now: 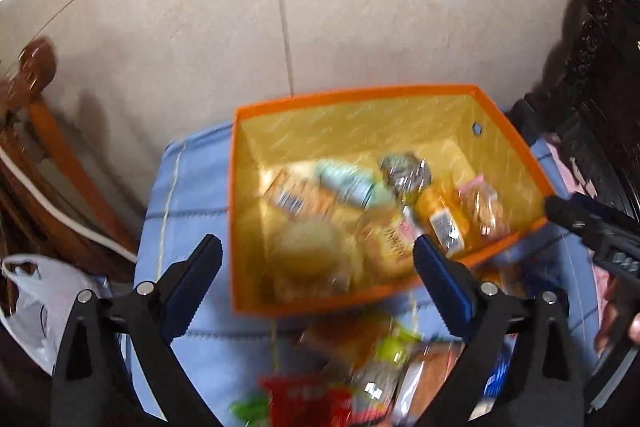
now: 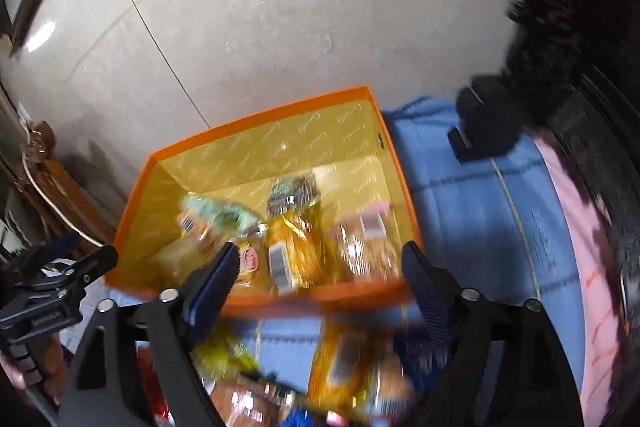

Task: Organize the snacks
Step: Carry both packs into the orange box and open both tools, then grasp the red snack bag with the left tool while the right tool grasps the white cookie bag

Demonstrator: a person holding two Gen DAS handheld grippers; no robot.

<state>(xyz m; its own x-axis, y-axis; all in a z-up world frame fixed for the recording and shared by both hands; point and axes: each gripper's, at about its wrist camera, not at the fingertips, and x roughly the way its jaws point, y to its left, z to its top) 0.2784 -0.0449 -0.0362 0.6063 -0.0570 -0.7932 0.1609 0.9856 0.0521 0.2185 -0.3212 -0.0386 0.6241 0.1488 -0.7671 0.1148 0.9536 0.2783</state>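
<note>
Looks down on an orange box (image 1: pixel 360 95) with a yellow lining, standing on a blue quilted cover (image 1: pixel 192 187) above a pale tiled floor (image 1: pixel 320 7). Holds the left claw (image 1: pixel 316 243) spread wide over the near half of the box, gripping nothing, with both blue pads clear of the packets below. Holds the right claw (image 2: pixel 320 251) just as wide above the box's near rim, empty as well.

Finds a good share of the snacks lying inside the box: a pale green packet (image 1: pixel 348 179) toward the back, a crumpled silver-and-dark packet (image 1: pixel 404 171) beside it, an orange packet with a barcode label (image 1: pixel 440 215) in the middle, and a clear bag of brown biscuits with a pink tag (image 1: pixel 484 203) against the right wall. Makes out a round pale yellow item (image 1: pixel 312 251) in the near left corner, too blurred to name.

Sees more snacks outside, in a loose pile (image 1: pixel 380 367) on the cover just in front of the box, among them a red packet (image 1: pixel 300 399); blurs the rest too much to tell apart.

Catches a white plastic bag (image 1: pixel 32 291) low at the left, by brown wooden furniture (image 1: pixel 48 147), and a pink cloth (image 2: pixel 568 227) along the cover's right edge.
</note>
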